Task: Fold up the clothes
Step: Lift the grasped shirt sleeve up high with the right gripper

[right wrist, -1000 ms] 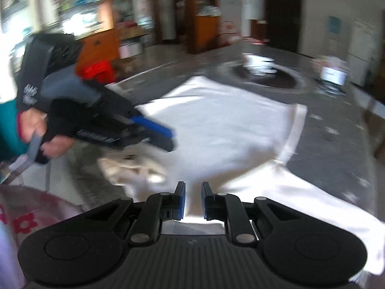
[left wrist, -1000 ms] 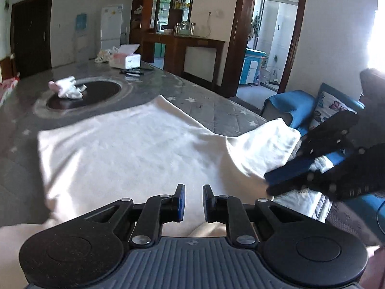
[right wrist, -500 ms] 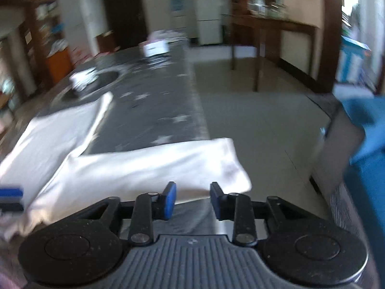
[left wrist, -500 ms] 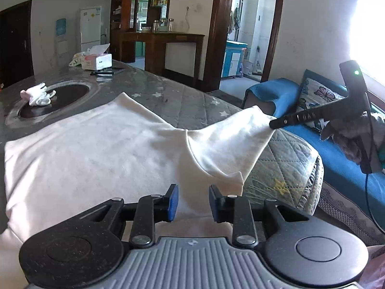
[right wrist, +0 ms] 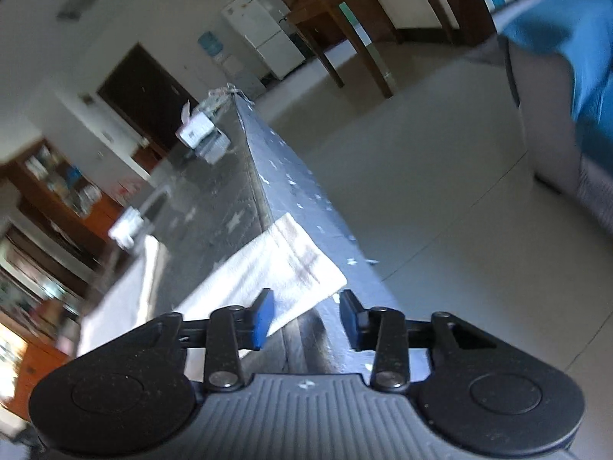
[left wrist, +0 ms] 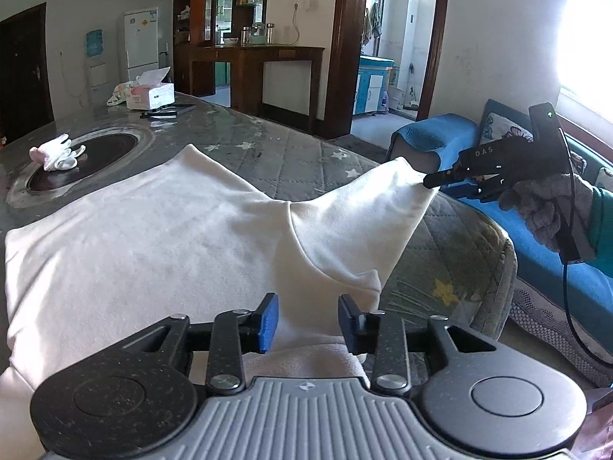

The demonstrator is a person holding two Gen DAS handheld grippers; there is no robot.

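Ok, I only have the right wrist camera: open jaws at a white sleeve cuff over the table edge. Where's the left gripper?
Observer: The left gripper is open, low over the white garment.
Operator: Does the sleeve lie flat?
Observer: No, the sleeve rises to a peak touching the right gripper.
Operator: And the garment's body?
Observer: Spread mostly flat on the quilted table cover.
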